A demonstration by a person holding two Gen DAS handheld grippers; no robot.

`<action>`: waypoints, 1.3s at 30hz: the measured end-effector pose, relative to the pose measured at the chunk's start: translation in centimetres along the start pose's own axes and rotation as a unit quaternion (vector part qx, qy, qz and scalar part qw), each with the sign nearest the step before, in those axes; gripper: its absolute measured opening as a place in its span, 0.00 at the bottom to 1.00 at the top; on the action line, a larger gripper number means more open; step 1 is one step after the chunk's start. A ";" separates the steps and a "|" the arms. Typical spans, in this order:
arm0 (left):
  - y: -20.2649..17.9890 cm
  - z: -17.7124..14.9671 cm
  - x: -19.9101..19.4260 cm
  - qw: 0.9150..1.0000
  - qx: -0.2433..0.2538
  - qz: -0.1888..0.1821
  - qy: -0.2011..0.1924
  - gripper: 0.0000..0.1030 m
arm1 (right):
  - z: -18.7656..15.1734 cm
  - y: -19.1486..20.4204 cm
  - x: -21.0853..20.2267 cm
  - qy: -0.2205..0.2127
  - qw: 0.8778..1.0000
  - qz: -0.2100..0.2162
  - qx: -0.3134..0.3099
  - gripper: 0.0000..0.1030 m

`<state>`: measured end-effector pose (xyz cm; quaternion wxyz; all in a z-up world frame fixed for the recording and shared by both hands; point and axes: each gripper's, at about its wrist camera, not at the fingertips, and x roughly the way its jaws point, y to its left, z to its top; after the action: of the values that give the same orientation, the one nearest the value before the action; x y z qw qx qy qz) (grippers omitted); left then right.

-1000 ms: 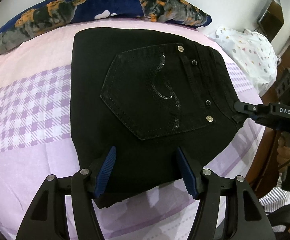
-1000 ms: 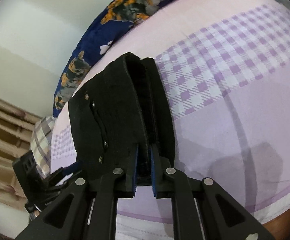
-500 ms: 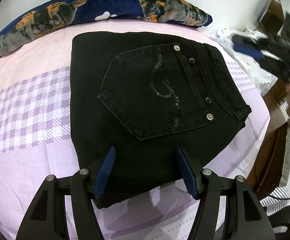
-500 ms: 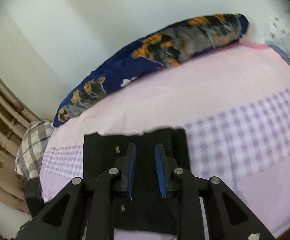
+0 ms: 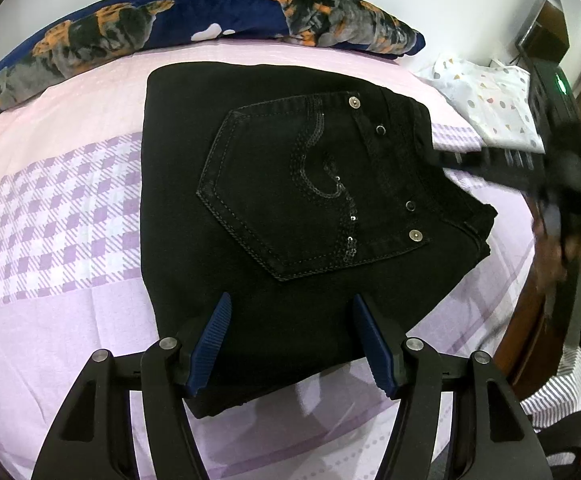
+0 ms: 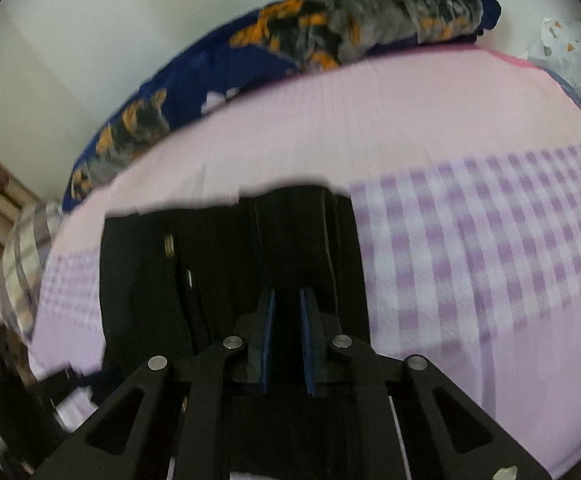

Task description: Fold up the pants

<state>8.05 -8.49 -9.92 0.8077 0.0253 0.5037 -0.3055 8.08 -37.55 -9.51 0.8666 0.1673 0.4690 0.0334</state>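
Black pants point(image 5: 290, 208) lie folded in a compact rectangle on the bed, back pocket with a sequin swirl facing up. My left gripper point(image 5: 290, 344) is open, its blue pads astride the near edge of the pants, holding nothing. My right gripper point(image 6: 286, 340) hovers over the waistband end of the pants point(image 6: 218, 264), its pads a narrow gap apart with nothing between them. It also shows blurred in the left wrist view point(image 5: 530, 168), at the pants' right edge.
The bed point(image 5: 50, 216) has a pink and lilac checked sheet. A navy pillow with orange and grey print point(image 5: 210, 20) lies along the far side. A white dotted pillow point(image 5: 490, 104) sits far right. Wooden furniture point(image 5: 530, 336) stands beyond the bed's right edge.
My right gripper has let go of the waistband fold, lifted and swung away, then come back low over the pants. The pants now lie flat. My left gripper has stayed put.
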 end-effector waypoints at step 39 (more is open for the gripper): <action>10.5 9.2 3.6 0.984 -0.171 -0.055 -0.012 0.50 | 1.1 -4.0 -0.6 0.006 0.997 0.036 0.065 0.49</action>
<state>21.93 -4.79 -11.17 0.7882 -0.1448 0.5392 -0.2590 8.28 -41.79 -9.73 0.8494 0.2397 0.4688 0.0356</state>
